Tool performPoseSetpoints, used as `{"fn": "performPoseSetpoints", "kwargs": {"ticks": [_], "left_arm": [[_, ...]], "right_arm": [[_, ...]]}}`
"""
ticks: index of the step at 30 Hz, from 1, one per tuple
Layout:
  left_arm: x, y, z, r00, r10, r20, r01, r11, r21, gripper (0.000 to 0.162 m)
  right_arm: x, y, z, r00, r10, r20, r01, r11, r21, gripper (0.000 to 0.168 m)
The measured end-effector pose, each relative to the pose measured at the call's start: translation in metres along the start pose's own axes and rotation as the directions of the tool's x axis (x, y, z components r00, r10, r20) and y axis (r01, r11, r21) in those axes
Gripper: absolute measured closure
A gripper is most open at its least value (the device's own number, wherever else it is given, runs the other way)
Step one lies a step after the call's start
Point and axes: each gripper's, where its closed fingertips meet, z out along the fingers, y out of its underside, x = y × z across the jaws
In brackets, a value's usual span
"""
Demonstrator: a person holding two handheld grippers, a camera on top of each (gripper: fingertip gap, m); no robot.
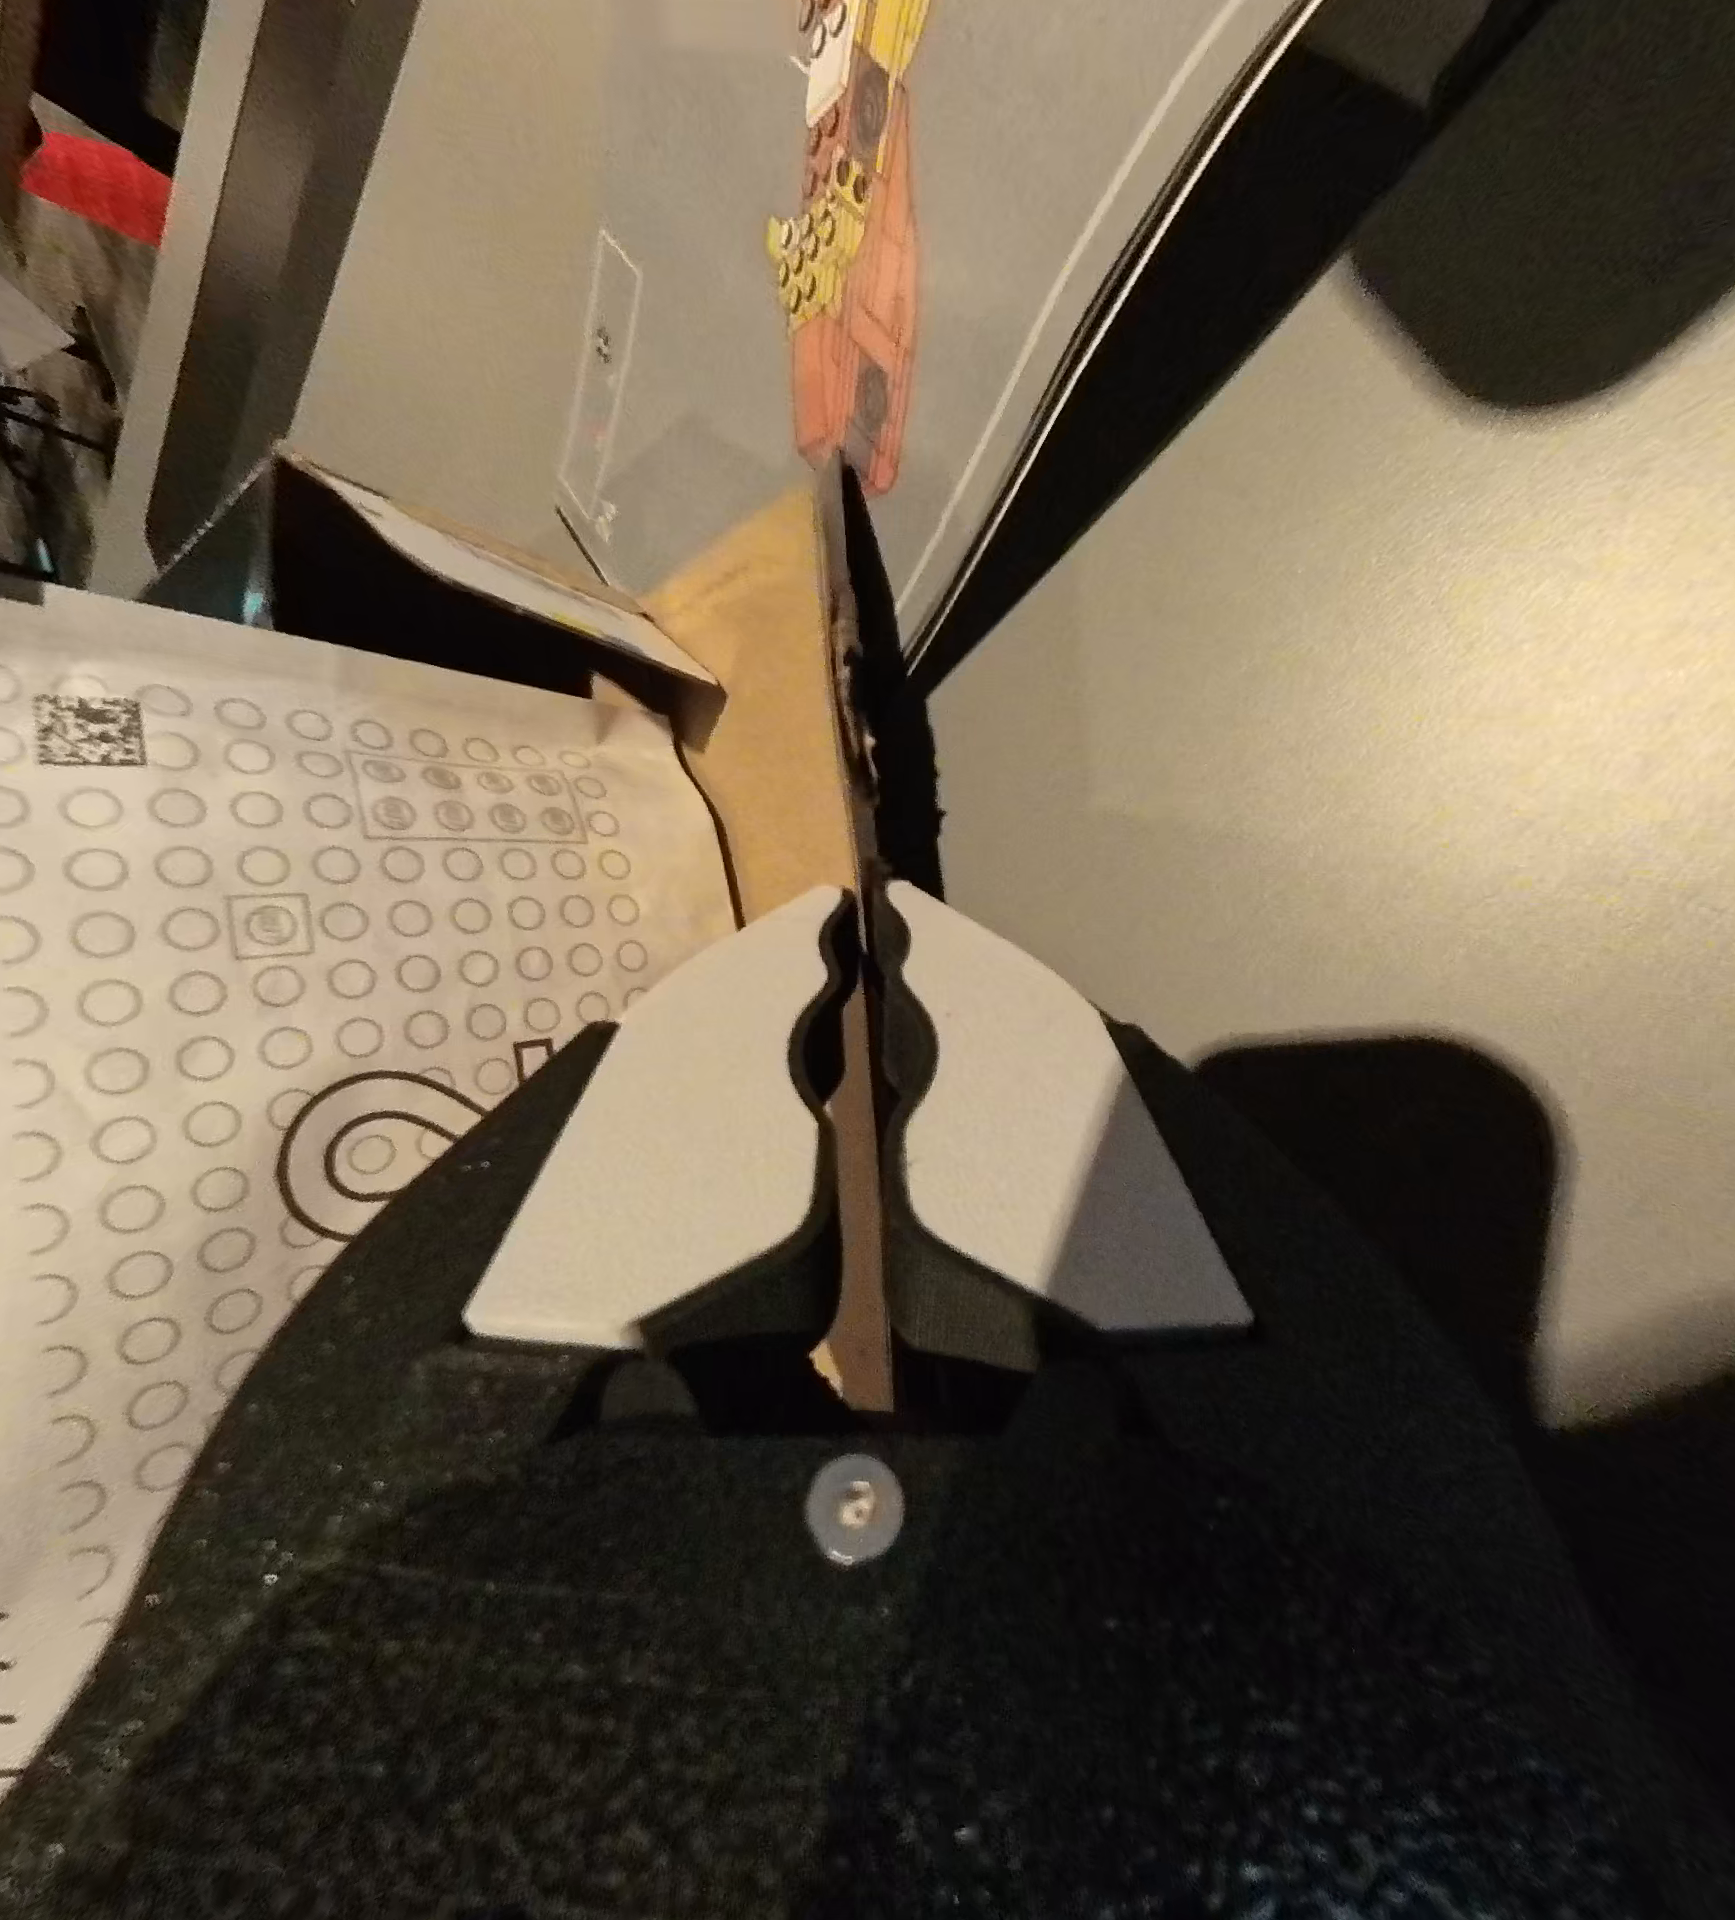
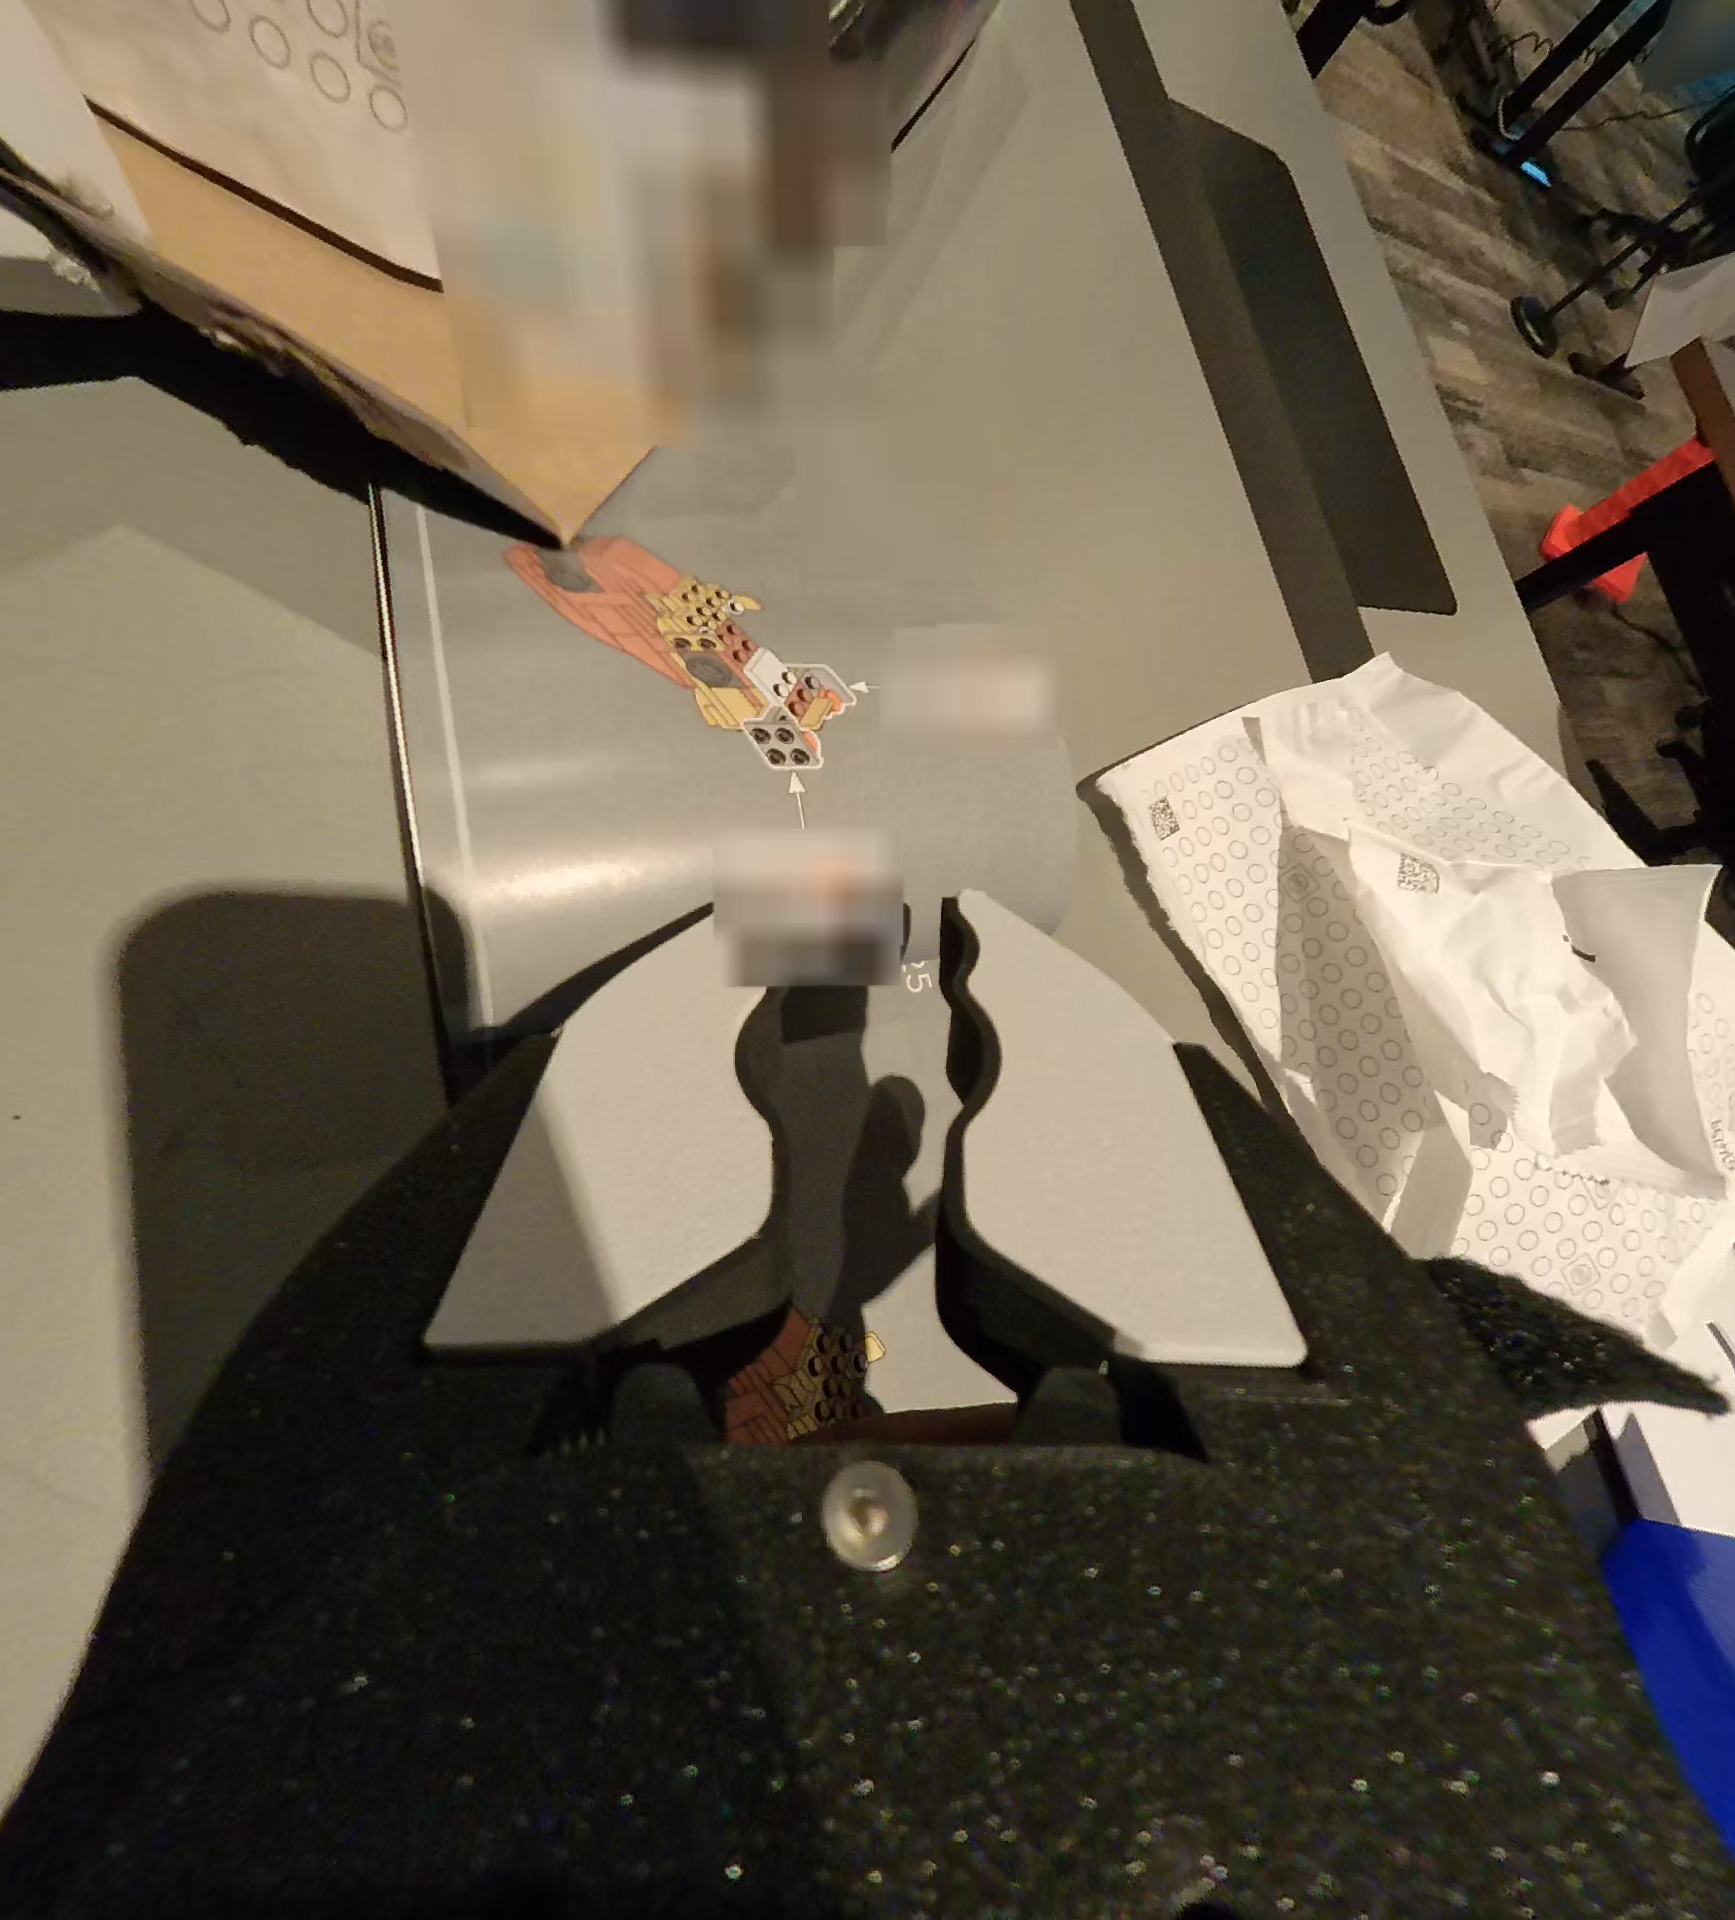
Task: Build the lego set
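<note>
Between the left gripper (image 1: pixel 868 925) fingers sits a cardboard box flap (image 1: pixel 850 727), pinched edge-on, long axis running straight away from the camera. Right gripper (image 2: pixel 930 935) hangs wide open, holding nothing, over the instruction booklet (image 2: pixel 634 665), whose printed orange-and-yellow model points diagonally. Torn white bags (image 2: pixel 1414 987) have stud-circle print and square codes.

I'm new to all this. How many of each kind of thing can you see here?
Claws: 2, the left claw and the right claw
Cardboard box: 1
Instruction booklet: 1
White paper bags: 3, one by the box, two torn
Total: 7

Glossy instruction booklet (image 2: pixel 634 831), crumpled paper bag (image 2: pixel 1414 987), brown cardboard box flap (image 1: pixel 868 1143).
</note>
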Motion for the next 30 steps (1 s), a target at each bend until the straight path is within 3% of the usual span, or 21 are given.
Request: {"fn": "performPoseSetpoints", "kwargs": {"ticks": [10, 15, 23, 30], "left_arm": [[0.005, 0.002, 0.001, 1.0, 0.005, -0.027, -0.005, 1.0, 0.004, 0.16], [0.006, -0.005, -0.003, 0.998, -0.028, -0.052, 0.03, 0.998, 0.052, 0.152], [0.006, -0.02, -0.022, 0.984, -0.135, -0.116, 0.153, 0.974, 0.166, 0.149], [0.017, -0.054, -0.041, 0.95, -0.209, -0.233, 0.277, 0.907, 0.316, 0.149]], "right_arm": [[0.0, 0.0, 0.0, 1.0, -0.001, -0.001, 0.001, 1.0, -0.002, 0.141], [0.0, 0.0, 0.001, 1.0, 0.0, 0.0, 0.0, 1.0, -0.003, 0.141], [0.003, 0.002, -0.005, 1.0, 0.003, -0.016, -0.003, 1.0, -0.001, 0.139], [0.013, -0.005, -0.039, 0.994, 0.075, -0.081, -0.067, 0.993, 0.095, 0.139]]}}
